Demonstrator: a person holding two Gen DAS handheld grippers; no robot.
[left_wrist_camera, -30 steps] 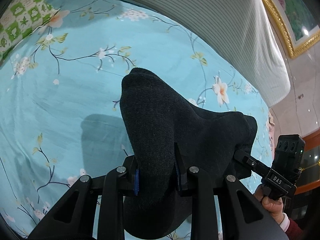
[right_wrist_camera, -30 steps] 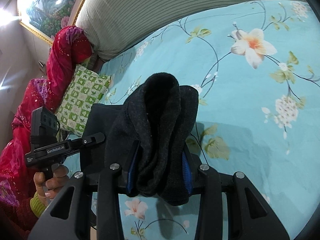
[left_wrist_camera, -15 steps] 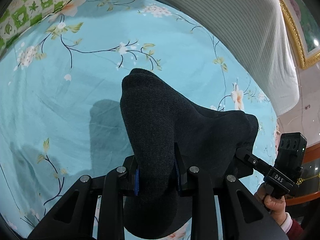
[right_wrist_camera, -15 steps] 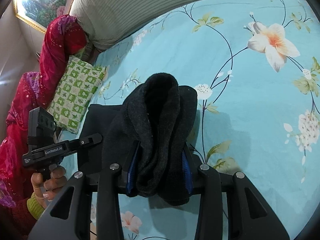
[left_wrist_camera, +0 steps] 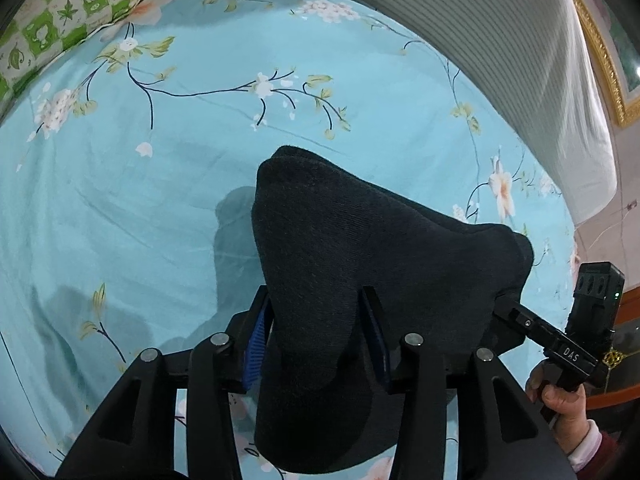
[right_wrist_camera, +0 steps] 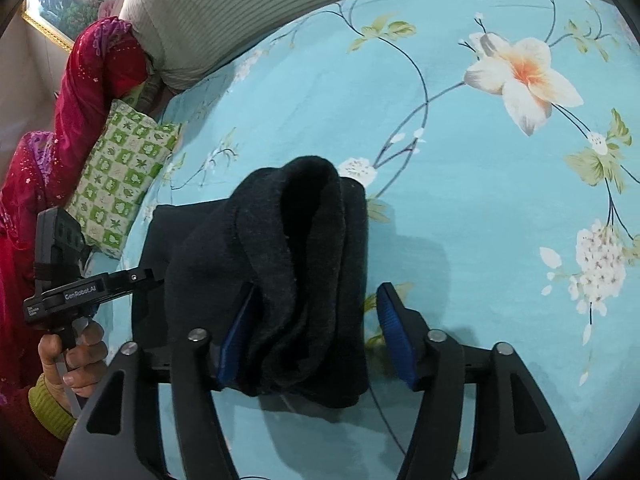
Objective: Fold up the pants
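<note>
The black pants are bunched into a thick fold, held over a light blue flowered bedsheet. My left gripper is shut on one end of the fold. In the right wrist view the other end of the pants sits between the fingers of my right gripper, whose jaws stand apart; the right blue pad is clear of the cloth. Each gripper shows in the other's view, the right one and the left one.
A striped grey bolster runs along the far edge of the bed. A green checked pillow and red cloth lie at the left. A gold picture frame hangs on the wall.
My right gripper has opened; its jaws were closed on the pants and now stand apart. Both grippers have moved lower and nearer the sheet. The left stays shut on the pants.
</note>
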